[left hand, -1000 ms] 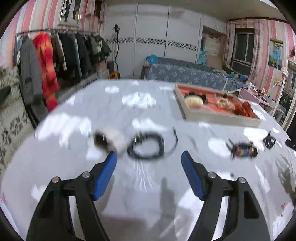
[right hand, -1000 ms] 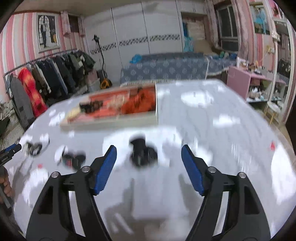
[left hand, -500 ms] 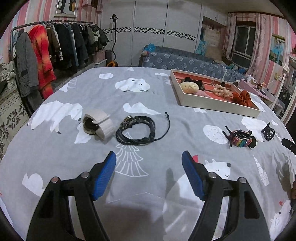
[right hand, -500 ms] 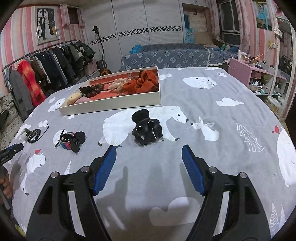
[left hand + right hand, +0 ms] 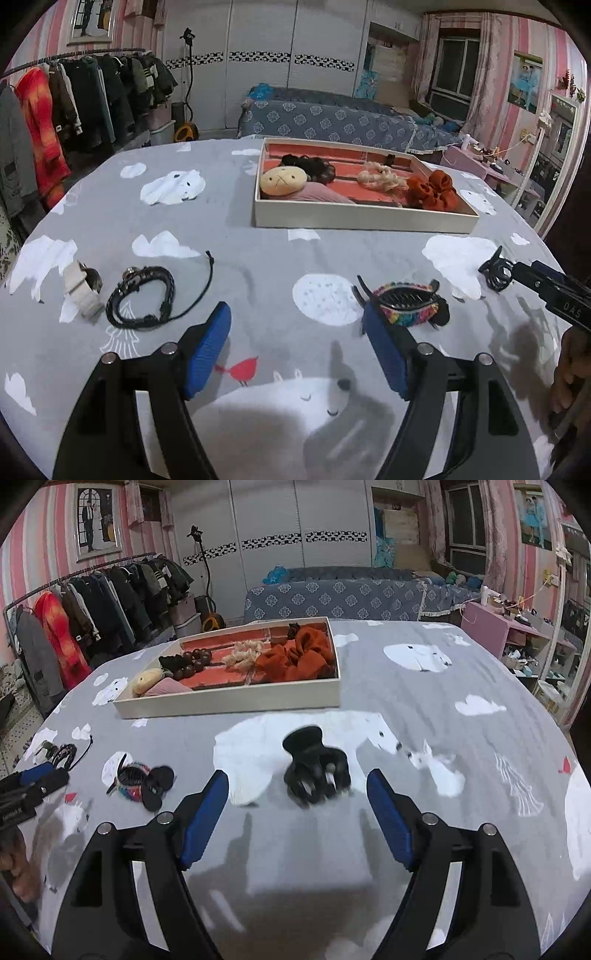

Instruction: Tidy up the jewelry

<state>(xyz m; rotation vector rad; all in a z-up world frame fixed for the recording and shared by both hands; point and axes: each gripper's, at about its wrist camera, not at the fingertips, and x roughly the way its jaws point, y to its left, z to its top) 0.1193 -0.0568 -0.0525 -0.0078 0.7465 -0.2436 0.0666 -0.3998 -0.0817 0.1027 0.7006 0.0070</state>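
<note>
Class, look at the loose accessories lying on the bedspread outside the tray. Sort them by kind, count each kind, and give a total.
Hair claw clips: 2 (black claw clip, rainbow claw clip)
Corded bracelets: 1 (black cord bracelet)
Watches: 1 (white-strap watch)
Total: 4 loose pieces outside the tray

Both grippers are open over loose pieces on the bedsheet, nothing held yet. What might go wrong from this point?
1. The black claw clip stands on its curved teeth on soft cloth, ahead of the right gripper; open jaws closing off-centre may tip it or make it slip out.
2. The rainbow claw clip lies by the left gripper's right-hand finger, not between the jaws, so that finger may shove it.
3. The black cord bracelet's loose tail could snag when lifted.
</note>
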